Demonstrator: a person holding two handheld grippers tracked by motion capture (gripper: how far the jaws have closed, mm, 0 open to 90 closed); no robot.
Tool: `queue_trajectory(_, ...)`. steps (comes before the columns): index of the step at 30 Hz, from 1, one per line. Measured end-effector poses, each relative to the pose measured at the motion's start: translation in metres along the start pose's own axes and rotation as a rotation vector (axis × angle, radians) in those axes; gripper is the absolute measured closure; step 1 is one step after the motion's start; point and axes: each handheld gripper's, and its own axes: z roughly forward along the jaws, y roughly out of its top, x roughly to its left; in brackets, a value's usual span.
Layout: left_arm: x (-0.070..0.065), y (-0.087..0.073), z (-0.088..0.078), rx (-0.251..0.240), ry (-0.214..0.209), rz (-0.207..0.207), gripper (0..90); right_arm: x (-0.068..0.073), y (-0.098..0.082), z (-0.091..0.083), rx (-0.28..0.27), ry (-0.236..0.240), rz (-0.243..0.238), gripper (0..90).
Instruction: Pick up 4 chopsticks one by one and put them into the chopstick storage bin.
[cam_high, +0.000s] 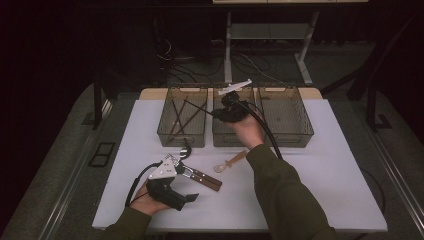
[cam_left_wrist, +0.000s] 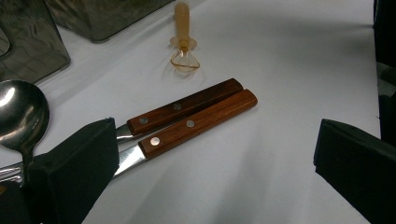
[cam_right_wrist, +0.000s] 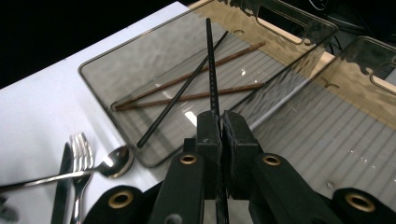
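Right gripper (cam_right_wrist: 219, 135): jaws pressed together on a black chopstick (cam_right_wrist: 212, 70), a thin straight rod with a finely ridged shaft. The stick rises from between the pads and points out over the left bin (cam_right_wrist: 140, 60).

Left bin: smoky translucent plastic, rectangular with rounded corners, ribbed floor, slot handle in the far wall. Lying in it are two brown wooden chopsticks (cam_right_wrist: 196, 95), slim and matte, and a second black chopstick (cam_right_wrist: 182, 88) crossing them on a diagonal.

High view: three such bins stand side by side at the far edge of the white table (cam_high: 325, 190). The right hand (cam_high: 248, 131) holds its gripper above the near-left part of the middle bin (cam_high: 232, 135), arm stretched forward, sleeve dark olive, cable looping back along the forearm.

Left gripper (cam_high: 172, 172): resting low near the table's front edge, the left hand (cam_high: 150, 200) cupped under its body, grey three-cornered plate on top. In the left gripper view the jaws stand wide apart with nothing between the pads.

Ahead of the left gripper lie two knives with wooden handles (cam_left_wrist: 191, 116): reddish-brown, glossy, rectangular in section, each with two steel rivets, lying parallel and touching. A polished steel spoon (cam_left_wrist: 21, 112) lies to the left of them, beside a fork (cam_right_wrist: 81, 154). Farther off lies a small translucent amber spoon (cam_left_wrist: 183, 42), with a stubby handle and a rounded clear bowl.
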Motion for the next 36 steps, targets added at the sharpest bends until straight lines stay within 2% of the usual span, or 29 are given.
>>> queue_trajectory(14,0.0,0.001,0.0,-0.014,-0.019,0.007,0.0,0.017,0.031,0.048,0.022,-0.036,-0.001,85.9)
queue_trajectory(23,0.001,0.001,-0.001,-0.018,-0.027,0.009,0.0,0.023,0.04,0.084,0.059,-0.057,0.033,85.8)
queue_trajectory(31,0.002,0.002,-0.001,-0.014,-0.033,0.006,0.0,0.025,0.041,0.096,0.07,-0.074,0.042,85.0)
queue_trajectory(36,0.002,0.002,-0.001,-0.014,-0.033,0.015,0.0,0.023,0.041,0.092,0.059,-0.08,0.037,74.5)
